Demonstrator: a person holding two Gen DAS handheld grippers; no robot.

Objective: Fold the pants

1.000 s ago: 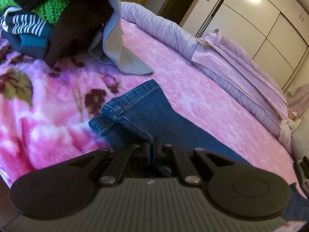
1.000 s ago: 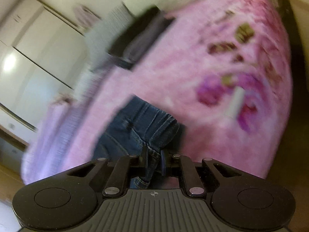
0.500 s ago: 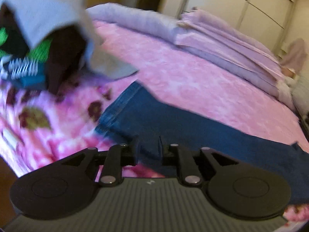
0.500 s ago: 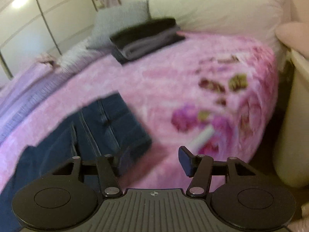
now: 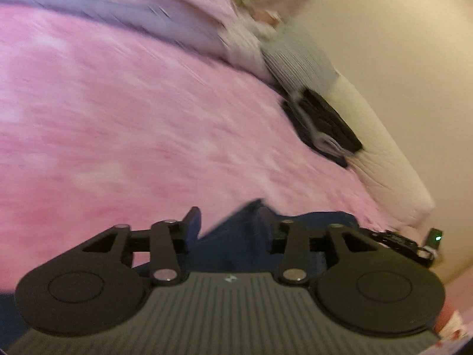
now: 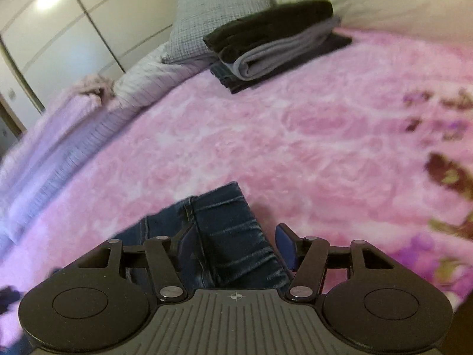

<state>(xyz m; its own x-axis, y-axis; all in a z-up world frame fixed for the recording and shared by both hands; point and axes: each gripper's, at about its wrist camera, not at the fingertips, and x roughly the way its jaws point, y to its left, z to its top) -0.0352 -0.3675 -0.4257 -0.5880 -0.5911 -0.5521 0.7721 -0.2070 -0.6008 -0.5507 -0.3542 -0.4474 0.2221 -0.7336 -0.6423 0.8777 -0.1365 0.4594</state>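
Right wrist: creased denim jeans [image 6: 233,236]; fluffy pink blanket [image 6: 310,136].

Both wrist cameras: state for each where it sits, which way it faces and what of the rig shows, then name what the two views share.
Left wrist: sits on the left gripper, looking along its parted fingers, which have just been opening, over the jeans and pink blanket toward the folded clothes stack and pale wall.
Right wrist: sits on the right gripper, open, jeans between its fingers untouched, facing the grey pillow and wardrobe doors.
Shared: jeans, blanket, clothes stack. No hand shows.
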